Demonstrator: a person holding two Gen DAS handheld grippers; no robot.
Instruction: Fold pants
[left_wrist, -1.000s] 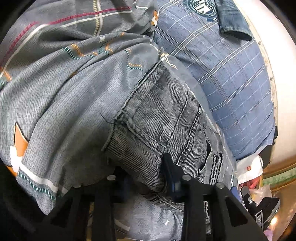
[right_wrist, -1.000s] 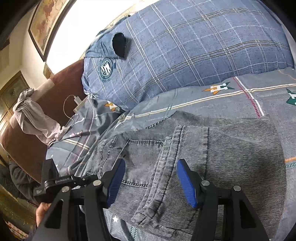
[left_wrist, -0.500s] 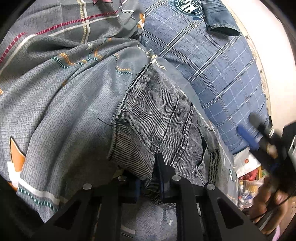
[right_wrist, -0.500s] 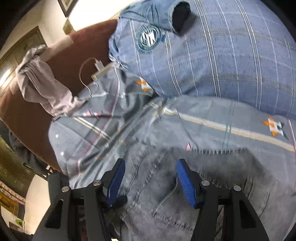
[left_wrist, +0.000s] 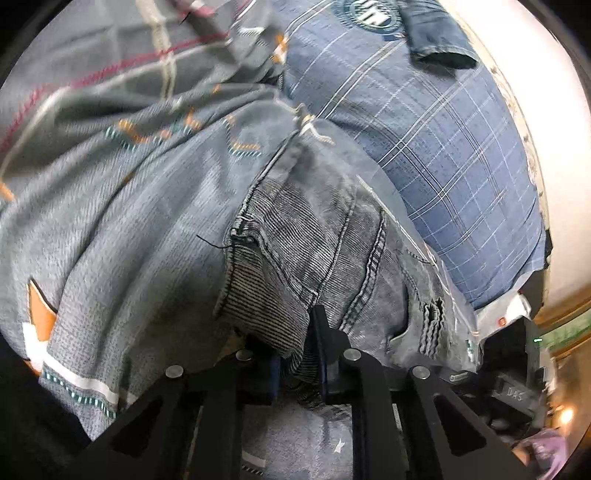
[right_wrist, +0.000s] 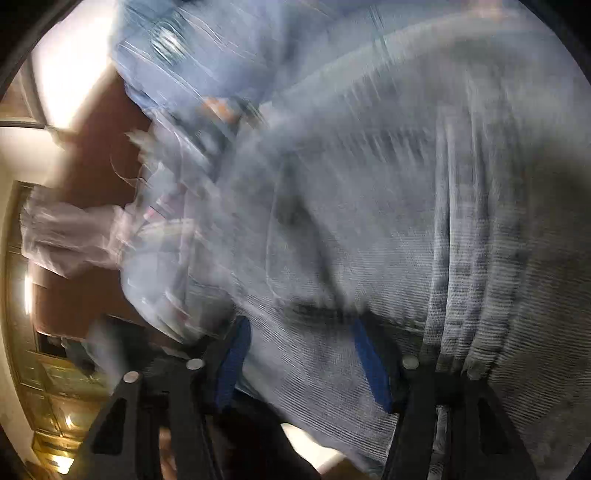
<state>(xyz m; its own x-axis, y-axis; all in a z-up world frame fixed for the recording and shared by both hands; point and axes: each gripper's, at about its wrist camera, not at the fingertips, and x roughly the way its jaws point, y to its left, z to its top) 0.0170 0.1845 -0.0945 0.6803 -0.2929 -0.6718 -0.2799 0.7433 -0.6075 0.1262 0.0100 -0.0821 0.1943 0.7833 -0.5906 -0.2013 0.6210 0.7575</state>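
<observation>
Grey denim pants (left_wrist: 314, 251) lie bunched on a grey patterned bedsheet (left_wrist: 129, 203). My left gripper (left_wrist: 299, 332) is shut on a folded edge of the pants near a seam, with the cloth pinched between its pads. The right wrist view is heavily blurred by motion. There the pants (right_wrist: 369, 240) fill most of the frame. My right gripper (right_wrist: 301, 343) stands open low over them. Denim lies between its blue pads (right_wrist: 371, 365), which stay wide apart and do not press on it.
A blue checked pillow (left_wrist: 424, 129) with a round emblem lies beyond the pants, a dark blue garment (left_wrist: 436, 40) on top of it. At the bed's side are a brown headboard (right_wrist: 85, 147), a pale crumpled cloth (right_wrist: 66, 236) and a wooden cabinet (right_wrist: 55, 387).
My left gripper has closed on the pants' edge and kept its place. My right gripper has swung down and sideways, rolling as it went, onto the pants; its jaws have stayed wide.
</observation>
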